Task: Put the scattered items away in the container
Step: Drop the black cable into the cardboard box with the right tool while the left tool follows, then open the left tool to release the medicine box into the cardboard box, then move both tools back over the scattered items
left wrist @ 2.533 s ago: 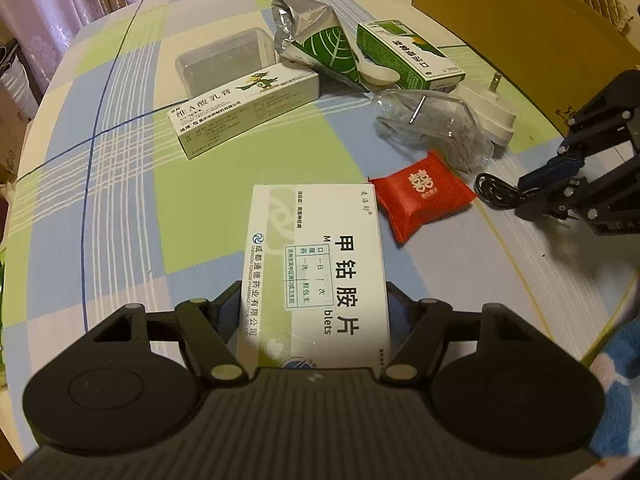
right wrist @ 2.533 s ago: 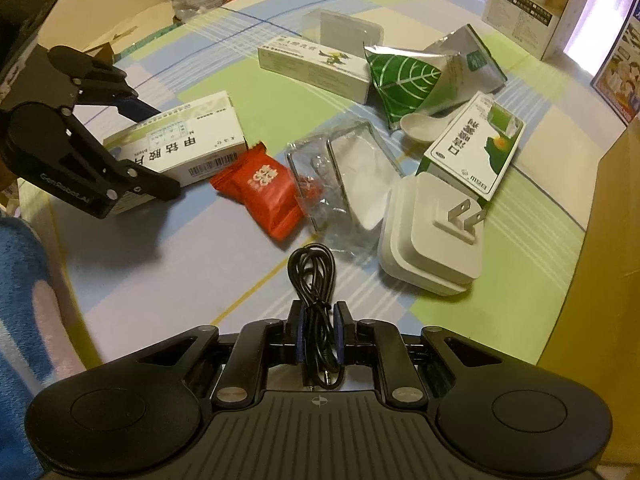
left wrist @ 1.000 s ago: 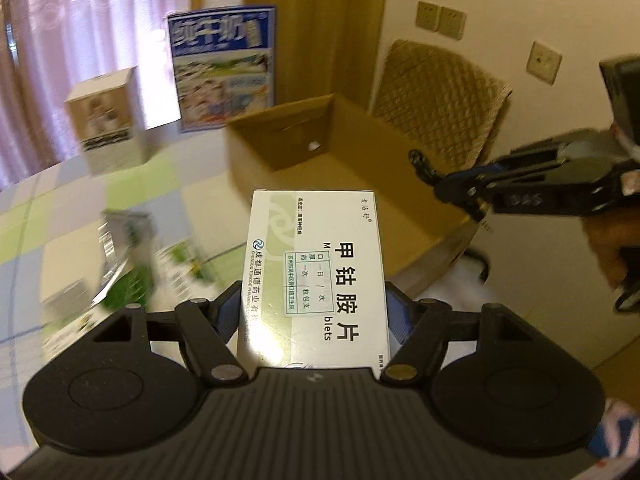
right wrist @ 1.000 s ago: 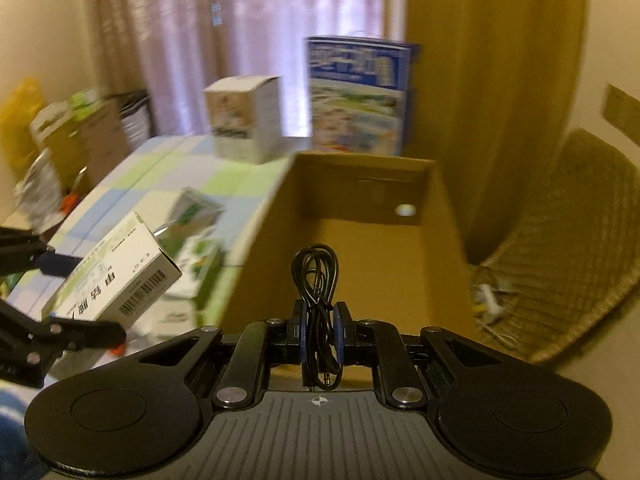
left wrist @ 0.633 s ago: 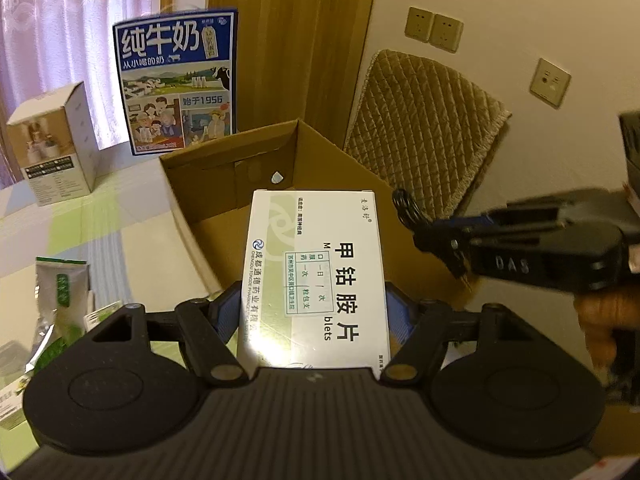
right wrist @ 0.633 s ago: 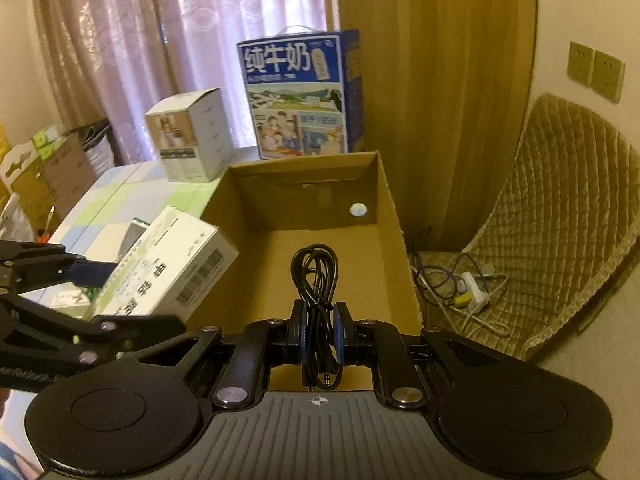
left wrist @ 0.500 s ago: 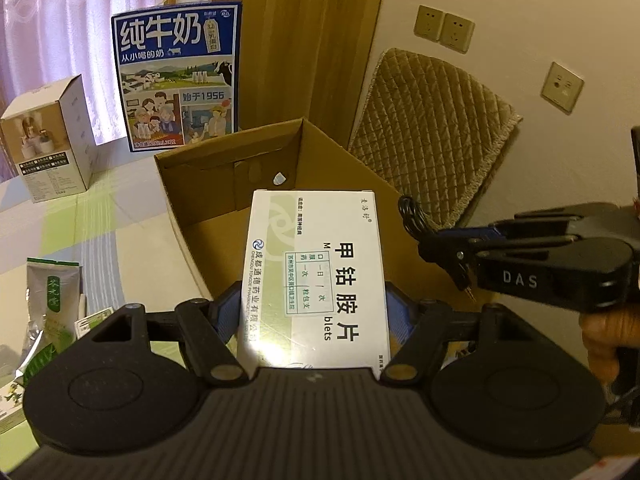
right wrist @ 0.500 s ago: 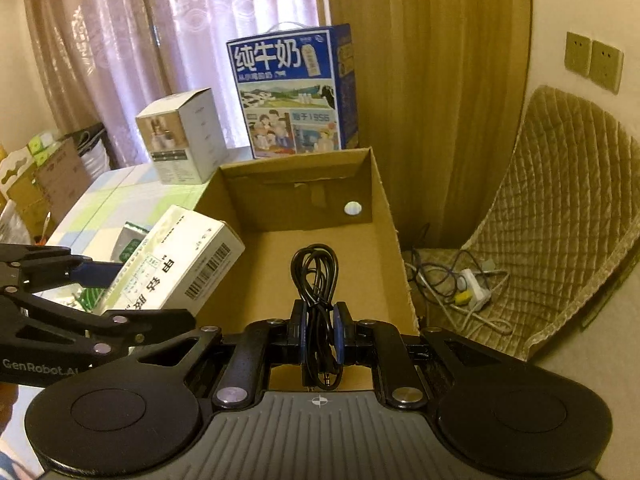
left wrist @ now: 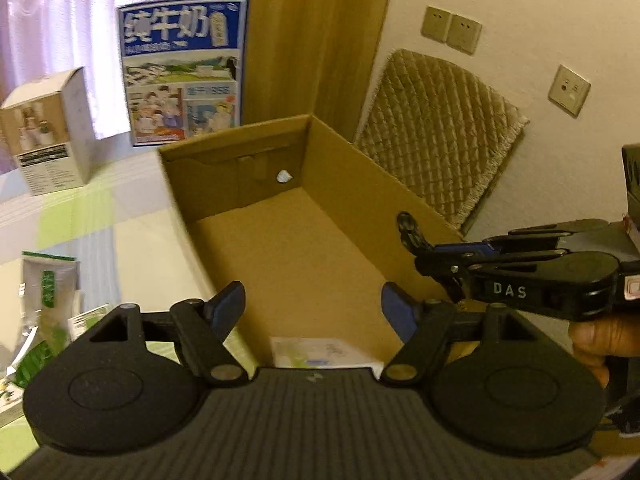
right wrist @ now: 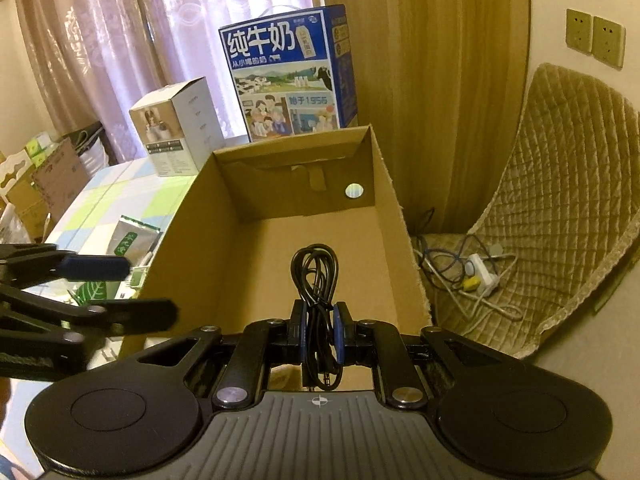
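left gripper [left wrist: 312, 306] jaws apart above cardboard box [left wrist: 360, 184], medicine box [left wrist: 320, 354] dropped inside | right gripper [right wrist: 320, 334] jaws clamped on coiled black cable [right wrist: 316, 276], poised over box for release

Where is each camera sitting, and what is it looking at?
Left wrist view: it rides on the left tool, looking down into the cardboard box; its fingers are spread apart, a white medicine box lies inside the box, and the right tool and a hand show at the right.
Right wrist view: it rides on the right tool, facing the same cardboard box; its fingers pinch a black cable, and the left tool shows at the left.
Shared: the box, the blue milk carton and each other's tool.
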